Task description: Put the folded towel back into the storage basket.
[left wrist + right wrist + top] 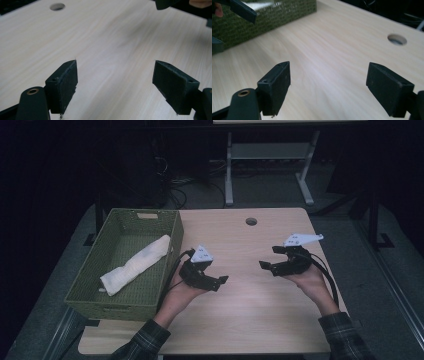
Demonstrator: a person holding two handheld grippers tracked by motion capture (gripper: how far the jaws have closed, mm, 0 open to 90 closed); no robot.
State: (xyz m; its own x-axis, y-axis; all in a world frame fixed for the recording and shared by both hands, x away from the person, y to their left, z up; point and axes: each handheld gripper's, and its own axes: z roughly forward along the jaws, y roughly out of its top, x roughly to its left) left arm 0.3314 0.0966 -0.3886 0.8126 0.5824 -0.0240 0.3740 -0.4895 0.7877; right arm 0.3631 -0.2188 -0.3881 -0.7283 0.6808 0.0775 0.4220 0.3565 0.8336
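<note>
Tools first: you hold two of them, one in each hand, both black with two padded jaws and a grey three-cornered plate on top. Your left tool [212, 281] sits over the table just beside the basket, its jaws spread wide with nothing between them; in the left gripper view you see only bare wood between its pads [65, 85]. Your right tool [274, 259] hangs over the right half of the table, well apart from the left one, jaws likewise wide apart and gripping nothing, and the right gripper view shows plain wood between its pads [279, 86].

You have one light wooden table [250, 320] with one round cable hole [251, 221] near its far edge. One green woven rectangular basket [170, 255] stands on the table's left side, partly overhanging the edge. Inside it lies one white rolled cloth [136, 264], a long soft bundle, lumpy in texture, laid diagonally across the basket floor with its far end leaning near the right wall and its near end toward the left wall. Neither tool touches it.
</note>
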